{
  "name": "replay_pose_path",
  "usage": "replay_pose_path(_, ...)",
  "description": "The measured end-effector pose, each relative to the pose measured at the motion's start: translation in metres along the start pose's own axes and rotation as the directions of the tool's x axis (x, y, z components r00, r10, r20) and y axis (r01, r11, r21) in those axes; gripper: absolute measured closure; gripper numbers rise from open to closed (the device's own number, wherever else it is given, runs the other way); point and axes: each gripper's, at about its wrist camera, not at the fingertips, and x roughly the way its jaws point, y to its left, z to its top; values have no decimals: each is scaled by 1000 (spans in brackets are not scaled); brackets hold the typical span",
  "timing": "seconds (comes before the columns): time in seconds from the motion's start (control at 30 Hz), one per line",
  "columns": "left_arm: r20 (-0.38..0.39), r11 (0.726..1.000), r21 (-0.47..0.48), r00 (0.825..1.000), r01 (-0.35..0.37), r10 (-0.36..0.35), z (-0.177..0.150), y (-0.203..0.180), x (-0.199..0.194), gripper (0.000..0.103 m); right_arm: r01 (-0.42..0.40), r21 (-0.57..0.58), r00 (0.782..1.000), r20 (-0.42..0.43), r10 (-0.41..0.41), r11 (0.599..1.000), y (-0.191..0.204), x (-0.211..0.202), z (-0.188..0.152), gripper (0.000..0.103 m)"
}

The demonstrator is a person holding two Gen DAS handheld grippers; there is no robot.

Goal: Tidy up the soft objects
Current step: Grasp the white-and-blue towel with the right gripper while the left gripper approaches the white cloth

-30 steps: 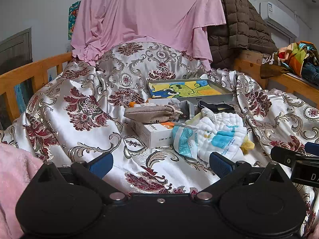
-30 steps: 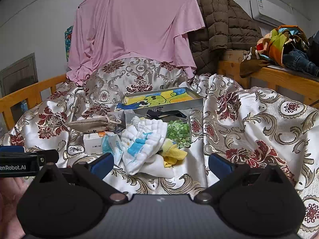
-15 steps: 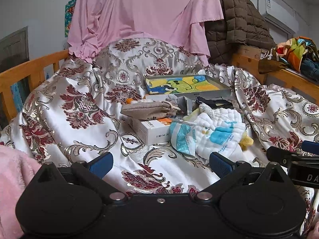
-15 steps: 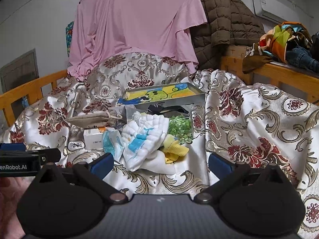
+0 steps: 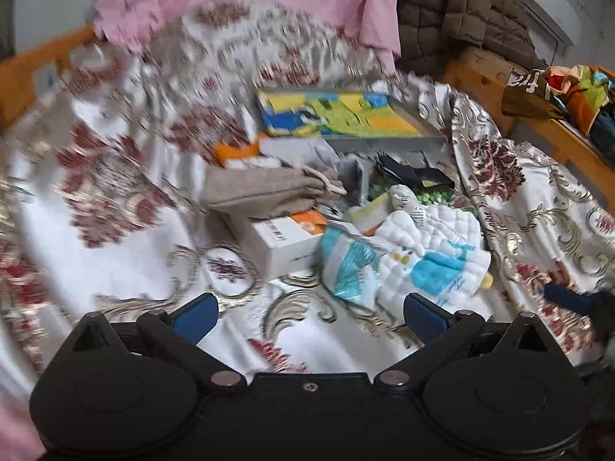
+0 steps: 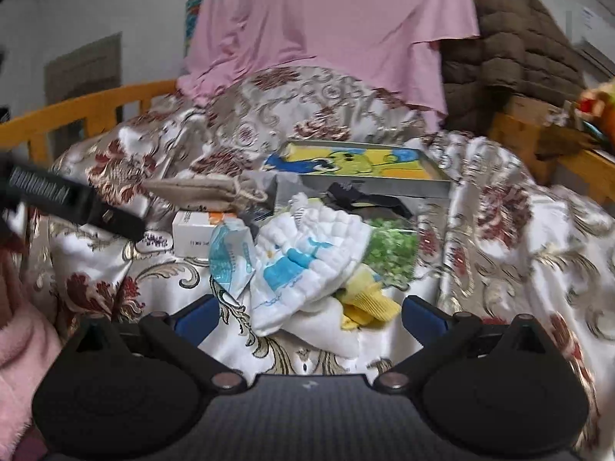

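A heap of soft things lies on the floral satin bedspread (image 5: pixel 115 253). A white quilted cloth with blue patches (image 5: pixel 430 253) (image 6: pixel 307 253) lies in front, with a blue-and-white packet (image 5: pixel 346 269) (image 6: pixel 228 257) at its left. A yellow cloth (image 6: pixel 365 303) and a green one (image 6: pixel 392 246) sit by it. A tan drawstring pouch (image 5: pixel 265 192) (image 6: pixel 203 190) rests on a white carton (image 5: pixel 284 242) (image 6: pixel 194 232). My left gripper (image 5: pixel 309 313) is open, short of the carton and packet. My right gripper (image 6: pixel 309 313) is open, its fingers on either side of the white cloth's near edge.
An open grey box (image 5: pixel 388 142) with a cartoon-printed lid (image 6: pixel 353 161) stands behind the heap, a black strap (image 5: pixel 415 173) inside. Pink fabric (image 6: pixel 330 27) and a brown quilted coat (image 6: pixel 511 53) hang at the back. Wooden rails (image 6: pixel 88 107) (image 5: pixel 576 153) border both sides.
Both grippers have moved forward and closer to the heap, so it looks larger. The left view has tilted down and is blurred. Both grippers stay open and empty.
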Motion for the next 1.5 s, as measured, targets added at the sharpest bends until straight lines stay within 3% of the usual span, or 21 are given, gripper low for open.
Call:
replay_pose_path(0.27, -117, 995, -50, 989, 91, -96, 24, -3, 64, 1, -114, 9, 991, -71, 115, 993, -4, 40, 2, 0)
replay_pose_path(0.4, -130, 983, -136, 981, 127, -144, 30, -3, 88, 1, -126, 50, 990, -58, 129, 991, -9, 51, 5, 2)
replay_pose_path(0.53, -139, 959, -236, 972, 156, -192, 36, -2, 110, 2, -133, 54, 990, -39, 135, 990, -11, 62, 8, 11)
replay_pose_path(0.7, -152, 941, -293, 963, 172, -223, 37, 3, 127, 7, -152, -22, 988, -22, 151, 988, -1, 65, 8, 21)
replay_pose_path(0.9, -149, 900, -397, 955, 181, -257, 31, 20, 132, 13, -139, -108, 990, 3, 140, 984, 16, 61, 7, 32)
replay_pose_path(1.17, -143, 884, -421, 947, 205, -288, 30, 22, 142, 10, -138, -75, 990, -47, 134, 988, 17, 84, 8, 35)
replay_pose_path(1.27, -133, 871, -439, 943, 220, -305, 31, 23, 146, 8, -131, -59, 990, -54, 128, 990, 17, 84, 6, 45)
replay_pose_path(1.43, -120, 848, -476, 939, 232, -323, 28, 23, 153, 6, -106, -38, 994, -39, 105, 994, 13, 80, 7, 75)
replay_pose_path(1.5, -117, 850, -476, 941, 227, -317, 27, 21, 155, 10, -88, -21, 996, -37, 87, 996, 11, 79, 7, 85)
